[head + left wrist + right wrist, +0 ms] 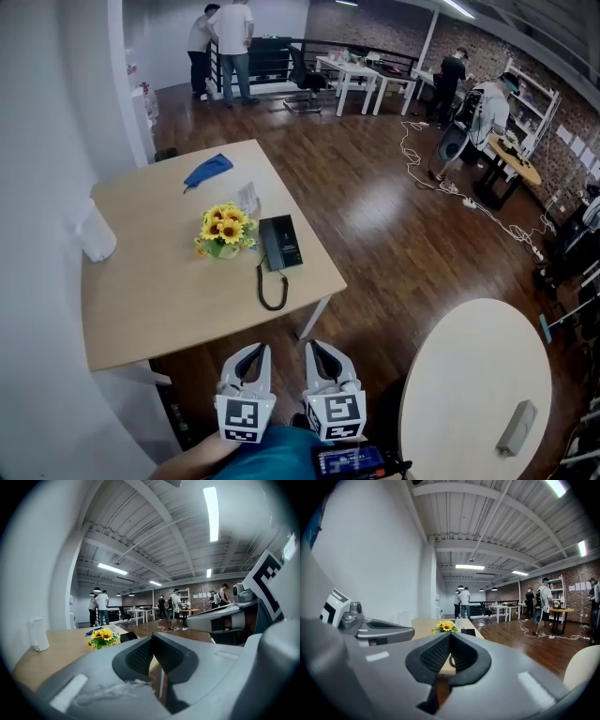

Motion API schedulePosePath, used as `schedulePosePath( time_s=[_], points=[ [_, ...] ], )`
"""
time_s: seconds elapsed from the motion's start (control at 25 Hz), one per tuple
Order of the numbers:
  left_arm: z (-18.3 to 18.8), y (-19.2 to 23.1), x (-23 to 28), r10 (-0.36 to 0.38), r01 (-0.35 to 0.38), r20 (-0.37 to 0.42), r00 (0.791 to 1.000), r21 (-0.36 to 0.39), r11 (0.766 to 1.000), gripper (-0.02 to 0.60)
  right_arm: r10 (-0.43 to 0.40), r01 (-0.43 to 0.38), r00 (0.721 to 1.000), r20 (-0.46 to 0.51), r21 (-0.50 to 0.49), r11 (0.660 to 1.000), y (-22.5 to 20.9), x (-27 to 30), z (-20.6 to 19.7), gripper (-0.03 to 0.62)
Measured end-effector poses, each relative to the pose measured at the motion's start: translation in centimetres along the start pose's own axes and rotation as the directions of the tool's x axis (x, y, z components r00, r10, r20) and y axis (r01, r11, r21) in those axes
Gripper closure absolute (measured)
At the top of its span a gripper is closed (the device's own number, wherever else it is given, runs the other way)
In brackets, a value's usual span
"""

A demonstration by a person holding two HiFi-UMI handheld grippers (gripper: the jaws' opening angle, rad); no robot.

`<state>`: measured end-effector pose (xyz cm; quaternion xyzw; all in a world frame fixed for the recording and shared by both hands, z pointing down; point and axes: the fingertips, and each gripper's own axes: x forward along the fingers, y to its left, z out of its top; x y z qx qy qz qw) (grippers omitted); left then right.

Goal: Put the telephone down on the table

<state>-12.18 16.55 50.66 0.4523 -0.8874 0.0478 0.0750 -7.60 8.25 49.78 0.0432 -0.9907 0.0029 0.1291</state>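
Note:
A black telephone (280, 242) lies flat on the light wooden table (159, 291) near its right edge, and its coiled cord (270, 286) loops toward the front edge. It also shows small in the left gripper view (127, 636) and the right gripper view (468, 632). My left gripper (251, 352) and right gripper (319, 349) hang side by side in front of the table, short of its front edge and apart from the phone. Both are shut with nothing between the pads, as seen close up on the left gripper (151, 637) and the right gripper (450, 635).
A pot of sunflowers (225, 230) stands just left of the phone. A blue cloth (208, 170) lies at the table's far side and a white cylinder (97, 234) at its left edge. A round white table (478, 394) stands at lower right. People stand far back.

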Motion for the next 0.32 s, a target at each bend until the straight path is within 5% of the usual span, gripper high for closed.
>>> schedulePosePath(
  time_s=[0.32],
  points=[
    [0.16, -0.59, 0.14, -0.001, 0.001, -0.002, 1.000, -0.002, 1.000, 0.568, 0.025, -0.025, 1.000, -0.004, 0.002, 1.000, -0.06, -0.24, 0.03, 0.602]
  ],
)
